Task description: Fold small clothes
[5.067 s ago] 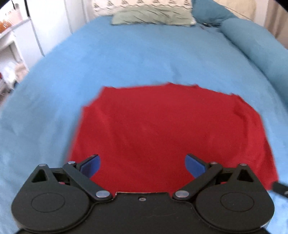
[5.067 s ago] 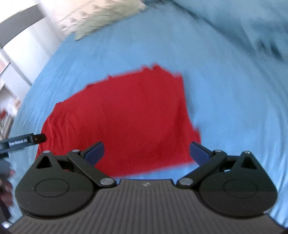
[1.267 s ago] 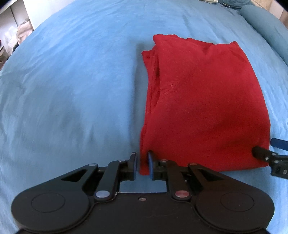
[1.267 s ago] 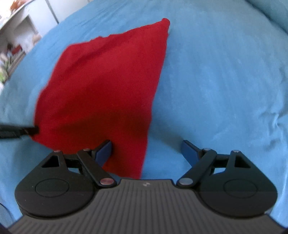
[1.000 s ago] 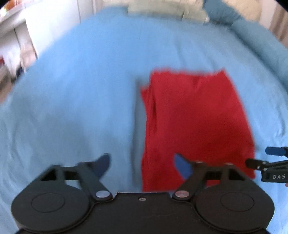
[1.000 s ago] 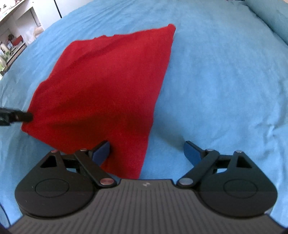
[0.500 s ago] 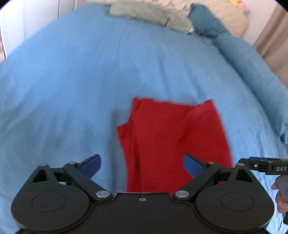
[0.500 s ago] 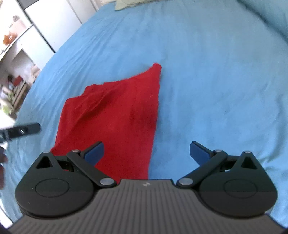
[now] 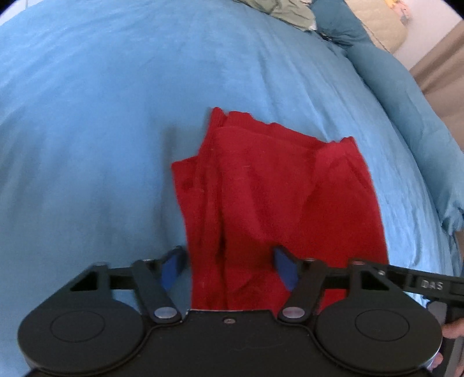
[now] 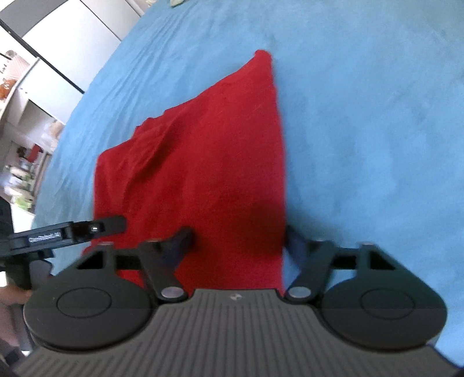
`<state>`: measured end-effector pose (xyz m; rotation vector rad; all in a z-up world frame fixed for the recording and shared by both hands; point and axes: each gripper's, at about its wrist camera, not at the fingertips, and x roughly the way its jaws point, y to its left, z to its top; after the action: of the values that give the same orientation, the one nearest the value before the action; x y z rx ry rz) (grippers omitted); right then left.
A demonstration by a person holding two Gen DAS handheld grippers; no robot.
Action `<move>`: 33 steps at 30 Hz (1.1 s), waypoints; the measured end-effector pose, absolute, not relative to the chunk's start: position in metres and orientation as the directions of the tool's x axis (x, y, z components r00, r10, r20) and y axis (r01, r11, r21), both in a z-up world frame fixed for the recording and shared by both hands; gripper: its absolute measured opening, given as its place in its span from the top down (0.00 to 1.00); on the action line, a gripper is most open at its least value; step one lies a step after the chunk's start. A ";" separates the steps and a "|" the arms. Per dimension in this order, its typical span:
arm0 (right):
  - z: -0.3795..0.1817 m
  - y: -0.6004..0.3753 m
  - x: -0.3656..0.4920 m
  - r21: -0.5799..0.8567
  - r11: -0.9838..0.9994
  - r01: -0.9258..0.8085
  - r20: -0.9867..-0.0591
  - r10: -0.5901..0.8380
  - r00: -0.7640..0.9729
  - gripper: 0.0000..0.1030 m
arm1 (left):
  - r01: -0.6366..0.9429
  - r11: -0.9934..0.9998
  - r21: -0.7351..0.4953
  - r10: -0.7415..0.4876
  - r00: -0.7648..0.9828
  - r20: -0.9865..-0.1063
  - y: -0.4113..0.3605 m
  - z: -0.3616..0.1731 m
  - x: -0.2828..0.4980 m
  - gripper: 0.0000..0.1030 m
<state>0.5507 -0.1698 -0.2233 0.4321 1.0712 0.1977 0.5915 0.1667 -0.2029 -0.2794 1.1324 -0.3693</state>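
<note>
Cloth (image 9: 278,191) runs lengthwise up mid-frame, its near corners between both half-spread grippers (image 9: 229,264) (image 10: 240,240), whose jaws have just been closing, not yet pinching.

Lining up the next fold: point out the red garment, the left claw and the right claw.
red garment (image 9: 261,185), left wrist view, middle of cloth.
left claw (image 9: 229,265), left wrist view, between fingertips.
right claw (image 10: 240,239), right wrist view, between fingertips.

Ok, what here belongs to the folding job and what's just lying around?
In the job:
red garment
left hand-held gripper, jaws just closing around its near edge
right hand-held gripper, likewise

Lying about:
blue bedspread
green pillow
shelves
</note>
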 end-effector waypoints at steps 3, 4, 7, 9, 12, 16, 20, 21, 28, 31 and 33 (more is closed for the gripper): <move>-0.221 -0.162 0.551 0.411 0.911 0.040 -0.807 0.343 0.480 0.42 | 0.143 0.898 -0.416 -0.438 0.369 -0.819 0.161 -0.196 0.593 0.65; -0.218 -0.161 0.550 0.403 0.914 0.037 -0.807 0.336 0.485 0.49 | 0.148 0.902 -0.406 -0.431 0.375 -0.821 0.158 -0.194 0.592 0.69; -0.211 -0.156 0.549 0.393 0.919 0.019 -0.799 0.331 0.503 0.57 | 0.144 0.913 -0.382 -0.406 0.402 -0.820 0.154 -0.184 0.587 0.77; -0.203 -0.154 0.546 0.389 0.921 0.007 -0.791 0.330 0.516 0.58 | 0.139 0.918 -0.372 -0.394 0.426 -0.814 0.151 -0.173 0.580 0.81; -0.192 -0.155 0.541 0.405 0.914 -0.008 -0.770 0.346 0.536 0.60 | 0.154 0.926 -0.344 -0.376 0.448 -0.811 0.137 -0.158 0.573 0.83; -0.166 -0.161 0.524 0.395 0.917 -0.048 -0.749 0.352 0.561 0.60 | 0.196 0.930 -0.312 -0.368 0.473 -0.800 0.110 -0.127 0.545 0.83; -0.137 -0.181 0.495 0.399 0.915 -0.059 -0.737 0.359 0.573 0.60 | 0.221 0.930 -0.293 -0.366 0.492 -0.790 0.084 -0.104 0.508 0.83; -0.133 -0.186 0.487 0.399 0.915 -0.063 -0.734 0.360 0.575 0.60 | 0.223 0.930 -0.293 -0.367 0.494 -0.789 0.077 -0.102 0.499 0.83; -0.118 -0.223 0.426 0.401 0.914 -0.064 -0.741 0.365 0.563 0.60 | 0.224 0.927 -0.302 -0.374 0.459 -0.806 0.040 -0.113 0.438 0.83; -0.136 -0.239 0.402 0.411 0.911 -0.032 -0.761 0.362 0.539 0.60 | 0.222 0.931 -0.290 -0.360 0.433 -0.826 0.027 -0.138 0.422 0.83; -0.153 -0.248 0.387 0.407 0.913 -0.018 -0.776 0.356 0.520 0.60 | 0.221 0.936 -0.274 -0.345 0.425 -0.837 0.017 -0.151 0.415 0.82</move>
<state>0.3870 -0.2478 -0.1530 0.3722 1.0046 0.2310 0.4149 0.0173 -0.1515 -0.1287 1.0757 -0.3554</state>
